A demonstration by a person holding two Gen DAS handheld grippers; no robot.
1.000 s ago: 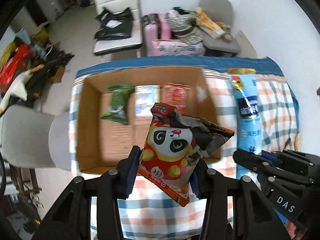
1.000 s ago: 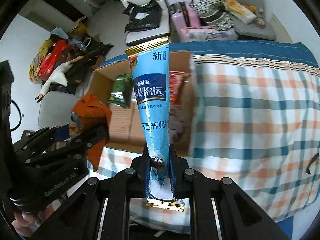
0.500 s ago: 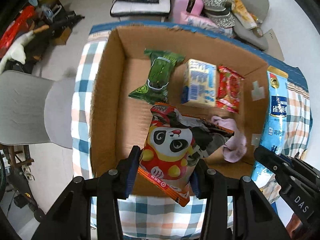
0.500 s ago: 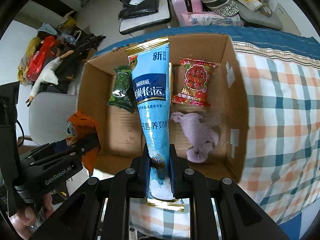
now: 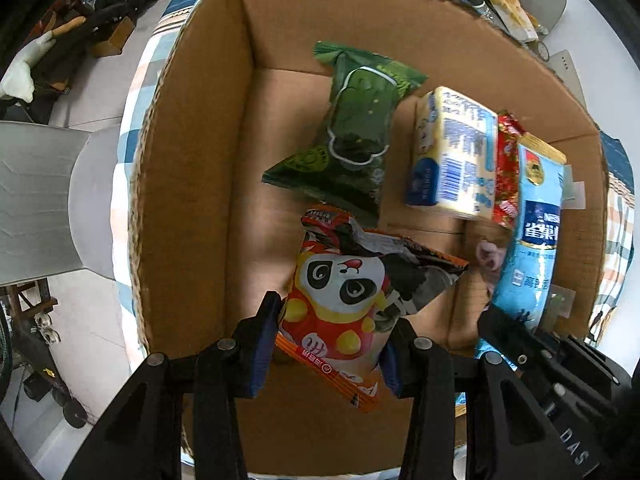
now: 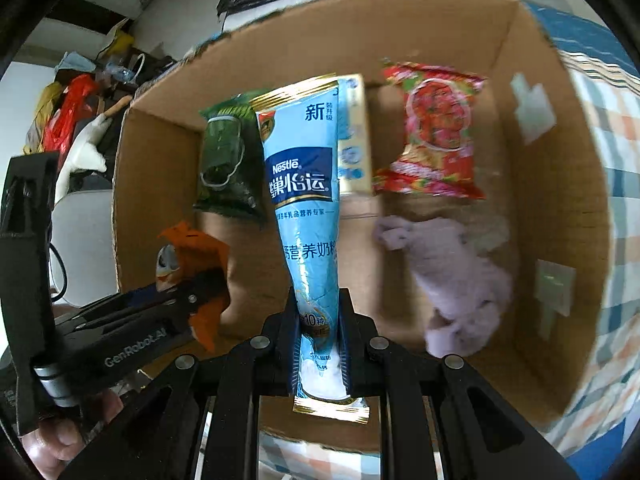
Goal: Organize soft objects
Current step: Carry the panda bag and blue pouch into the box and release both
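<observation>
Both grippers have dropped closer since a second ago; the cardboard box (image 5: 192, 184) now fills each view.

Left wrist: your left gripper (image 5: 328, 344) is clamped on the panda snack bag (image 5: 348, 296) by its lower end, so the bag juts forward over the box floor, ready to drop. Ahead lie the green packet (image 5: 352, 132) and yellow carton (image 5: 452, 152); bare floor sits to the left.

Right wrist: your right gripper (image 6: 320, 340) pinches the blue Nestle pouch (image 6: 304, 184) near its bottom seal, narrow grip, pouch pointing forward over the box. Red packet (image 6: 436, 136) ahead-right, purple cloth (image 6: 456, 280) right. Likely aim: the gap beside the cloth.
</observation>
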